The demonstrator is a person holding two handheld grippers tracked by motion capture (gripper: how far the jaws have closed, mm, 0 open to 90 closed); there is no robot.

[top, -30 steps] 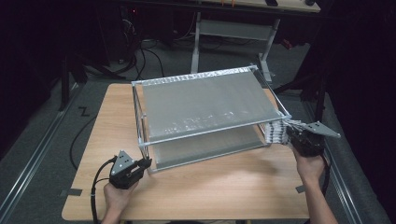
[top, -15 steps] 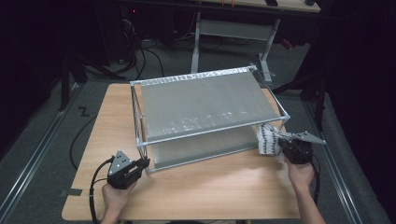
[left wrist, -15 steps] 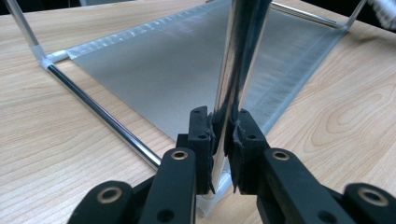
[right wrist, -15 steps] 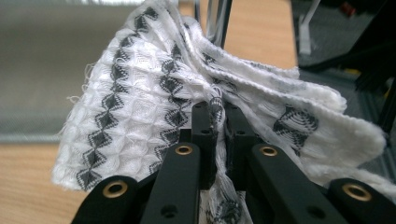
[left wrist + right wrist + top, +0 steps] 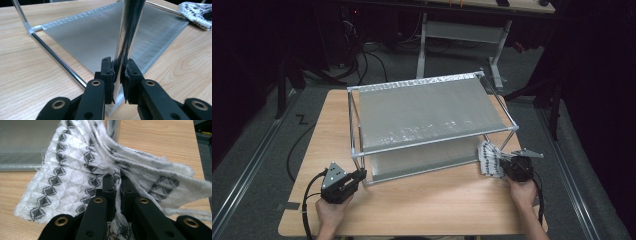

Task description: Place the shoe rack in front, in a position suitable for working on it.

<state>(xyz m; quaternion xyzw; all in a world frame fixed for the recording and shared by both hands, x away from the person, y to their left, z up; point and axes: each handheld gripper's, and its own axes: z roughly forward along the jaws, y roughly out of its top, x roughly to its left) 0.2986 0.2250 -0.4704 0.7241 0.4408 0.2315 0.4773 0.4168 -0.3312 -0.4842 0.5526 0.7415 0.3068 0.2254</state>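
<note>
A two-tier metal rack (image 5: 427,115) with grey fabric shelves stands on the wooden table (image 5: 422,205). My left gripper (image 5: 361,175) is shut on the rack's front left upright post (image 5: 126,37), near its foot. At the rack's front right corner my right gripper (image 5: 502,167) is shut on a folded white cloth with a grey diamond pattern (image 5: 488,159). In the right gripper view the cloth (image 5: 75,175) bunches between the jaws and fans out over the table. The left gripper view shows the same cloth (image 5: 197,12) far off beside the lower shelf (image 5: 105,35).
The rack takes up most of the table's middle and back. Bare wood (image 5: 437,200) lies along the front edge between my two hands. Cables (image 5: 304,200) trail from both grippers. Beyond the table stand a metal frame (image 5: 462,35) and floor cables.
My right gripper has come down with the cloth from the height of the upper shelf to the table at the rack's front right corner. The left gripper has stayed on the post.
</note>
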